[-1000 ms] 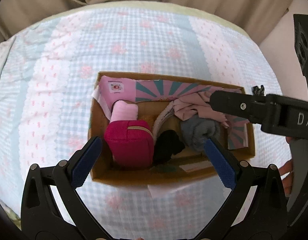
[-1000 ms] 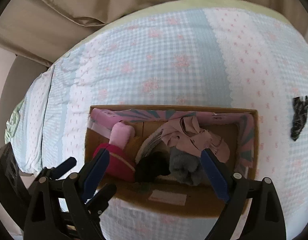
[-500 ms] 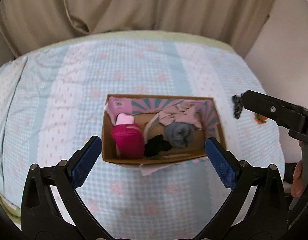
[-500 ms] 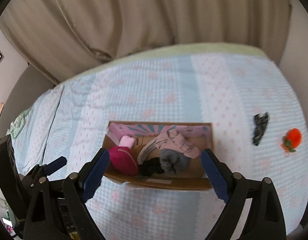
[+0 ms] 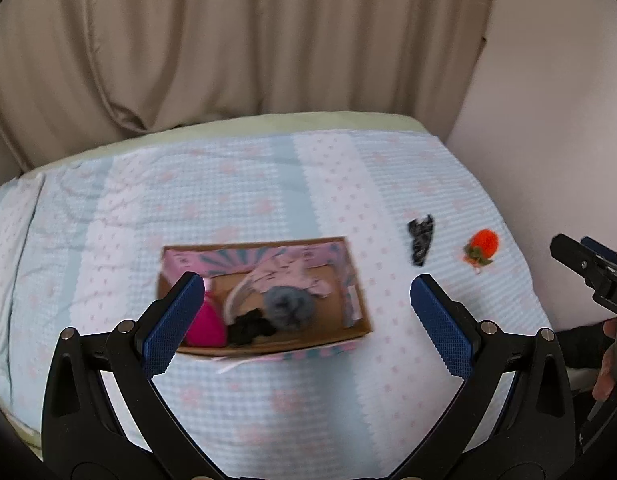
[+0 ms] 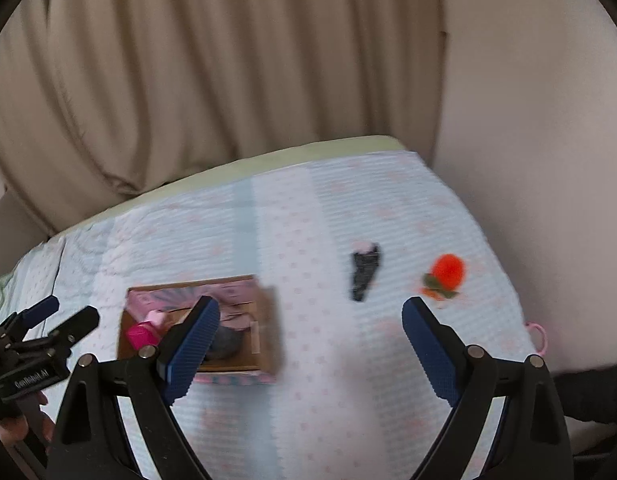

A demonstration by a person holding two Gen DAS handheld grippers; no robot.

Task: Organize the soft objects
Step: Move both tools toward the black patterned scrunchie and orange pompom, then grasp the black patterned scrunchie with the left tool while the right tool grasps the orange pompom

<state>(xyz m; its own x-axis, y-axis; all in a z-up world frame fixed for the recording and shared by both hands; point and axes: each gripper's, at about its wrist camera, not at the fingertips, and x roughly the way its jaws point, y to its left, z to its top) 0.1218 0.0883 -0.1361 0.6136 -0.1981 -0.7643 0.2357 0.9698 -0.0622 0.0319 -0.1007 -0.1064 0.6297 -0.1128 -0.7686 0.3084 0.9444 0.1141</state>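
Since the earlier frames both claws have drawn up and back from the cardboard box [image 5: 264, 300], which now looks smaller, and two loose items have come into sight. In the left wrist view the left claw [image 5: 306, 322] stands released and empty above the bed [image 5: 268, 184]; the box holds a magenta pouch [image 5: 206, 326], a grey bundle [image 5: 287, 305] and pale pink cloth. To its right, apart on the bedspread, lie a dark sock [image 5: 420, 240] and an orange plush fruit [image 5: 482, 246]. In the right wrist view the right claw [image 6: 310, 350] is likewise wide and empty, with the sock and fruit beyond it. Both look light and limp: pinch the sock mid-length, the fruit across its round body.
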